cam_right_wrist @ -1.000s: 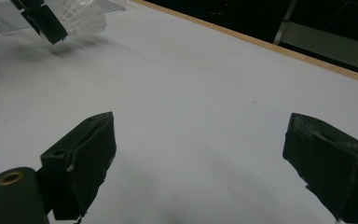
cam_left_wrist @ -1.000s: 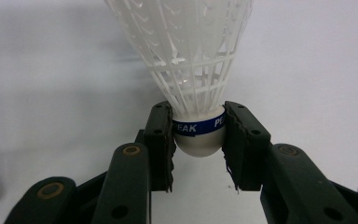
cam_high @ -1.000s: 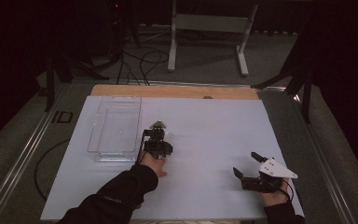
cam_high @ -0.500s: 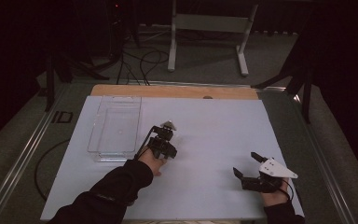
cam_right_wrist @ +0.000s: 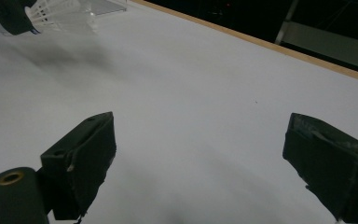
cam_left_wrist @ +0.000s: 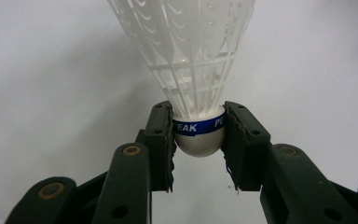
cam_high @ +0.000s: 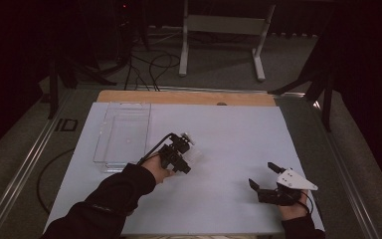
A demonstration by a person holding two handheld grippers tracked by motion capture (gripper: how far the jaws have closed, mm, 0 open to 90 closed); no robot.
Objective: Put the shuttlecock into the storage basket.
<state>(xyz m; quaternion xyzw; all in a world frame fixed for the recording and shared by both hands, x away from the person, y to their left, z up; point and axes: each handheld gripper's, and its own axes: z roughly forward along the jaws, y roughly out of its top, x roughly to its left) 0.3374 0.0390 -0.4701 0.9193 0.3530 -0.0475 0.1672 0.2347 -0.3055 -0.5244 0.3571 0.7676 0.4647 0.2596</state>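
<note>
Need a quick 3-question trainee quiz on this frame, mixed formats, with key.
1. True or false: the left gripper is shut on the rounded cork end of the white plastic shuttlecock with a blue band.
2. Multiple choice: the clear plastic rectangular tray on the white table holds: A) the shuttlecock; B) nothing visible; C) a gripper.
3. Fill in: the right gripper has its jaws ____ and holds nothing.

Key: 1 true; 2 B; 3 open.
</note>
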